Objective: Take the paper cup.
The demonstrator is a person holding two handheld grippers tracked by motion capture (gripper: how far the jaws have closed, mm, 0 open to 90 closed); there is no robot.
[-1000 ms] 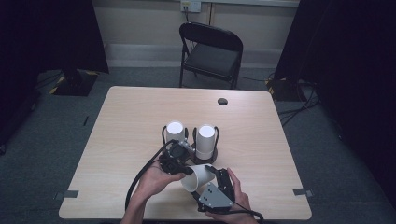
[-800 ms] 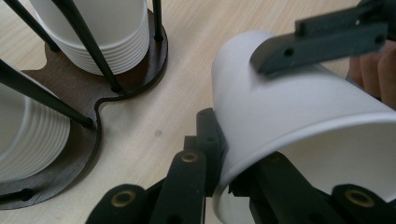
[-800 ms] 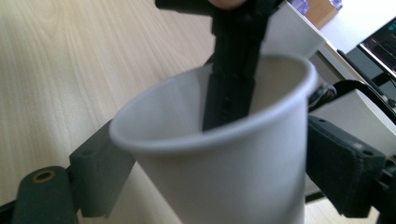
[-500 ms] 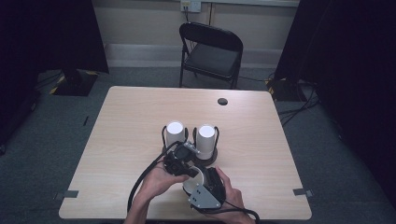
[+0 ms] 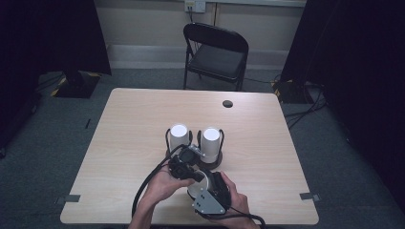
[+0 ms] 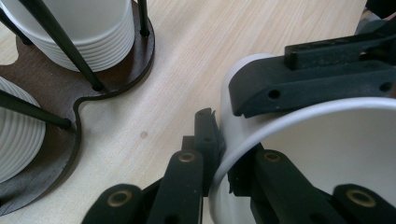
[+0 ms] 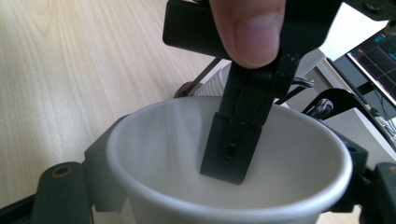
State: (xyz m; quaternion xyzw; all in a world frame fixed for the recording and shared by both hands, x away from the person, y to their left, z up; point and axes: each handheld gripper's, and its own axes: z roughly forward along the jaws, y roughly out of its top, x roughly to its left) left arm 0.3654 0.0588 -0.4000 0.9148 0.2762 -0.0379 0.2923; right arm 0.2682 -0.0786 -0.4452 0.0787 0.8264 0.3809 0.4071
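So, white paper cup (image 7: 229,154) sits at the near edge of the light wooden table (image 5: 124,138), roughly 6 o'clock from the table's middle, held between both grippers. Left gripper (image 6: 219,158) is clamped thin on the cup's rim: one jaw inside the wall, one outside, nearly fully closed, pinching it. Right gripper (image 7: 224,196) wraps the cup's body from outside, its jaws set on either side of the wall, partly open around it; they have just been closing in on the cup, and the pads look pressed to the paper. A thumb (image 7: 247,28) rests on the left gripper's black body in the right gripper view. Just at 12 o'clock from the cup stands a dark brown wooden holder with thin black rods (image 6: 88,102), carrying two stacks of white ribbed paper cups (image 5: 179,136) side by side. Further out at 12 o'clock, beyond the table's far edge, a black folding chair (image 5: 215,52).
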